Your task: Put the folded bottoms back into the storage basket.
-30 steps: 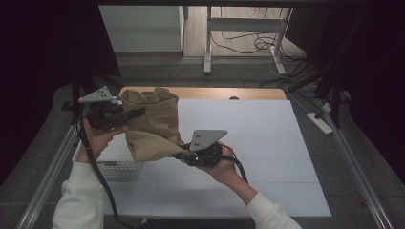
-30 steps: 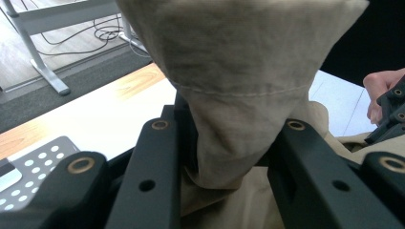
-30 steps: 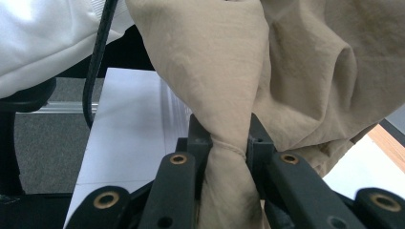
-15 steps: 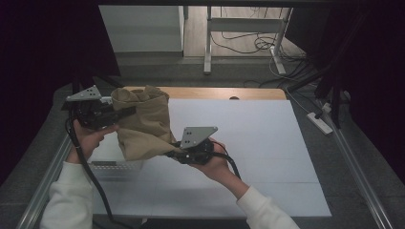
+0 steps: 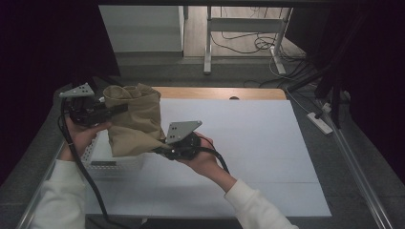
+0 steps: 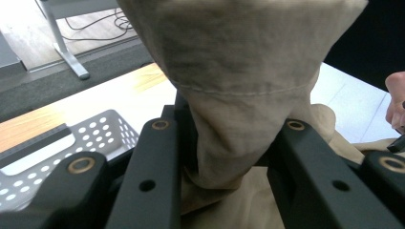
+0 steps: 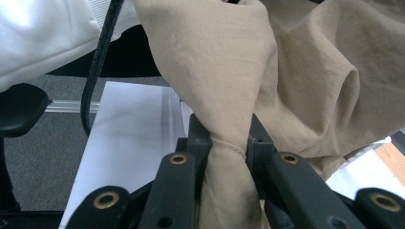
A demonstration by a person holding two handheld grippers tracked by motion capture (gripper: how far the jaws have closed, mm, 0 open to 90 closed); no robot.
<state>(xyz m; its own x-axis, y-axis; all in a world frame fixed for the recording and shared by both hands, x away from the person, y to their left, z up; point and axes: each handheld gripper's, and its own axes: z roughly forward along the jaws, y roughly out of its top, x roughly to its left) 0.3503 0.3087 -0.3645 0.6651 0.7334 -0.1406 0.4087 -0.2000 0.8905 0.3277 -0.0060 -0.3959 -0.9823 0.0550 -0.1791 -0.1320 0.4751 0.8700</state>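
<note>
My left tool (image 5: 113, 109) clamped on tan cloth (image 5: 133, 125) at bunched hem; my right tool (image 5: 161, 149) clamped on lower corner. Holding two points so cloth hangs stretched between tools, off surface (image 5: 248, 143), likely for spreading or folding. Cloth rises ahead of each tool's jaws; white perforated basket (image 5: 112, 160) sits below left tool

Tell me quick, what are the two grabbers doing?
Left gripper: closed on the tan cloth.
Right gripper: closed on the same cloth.
</note>
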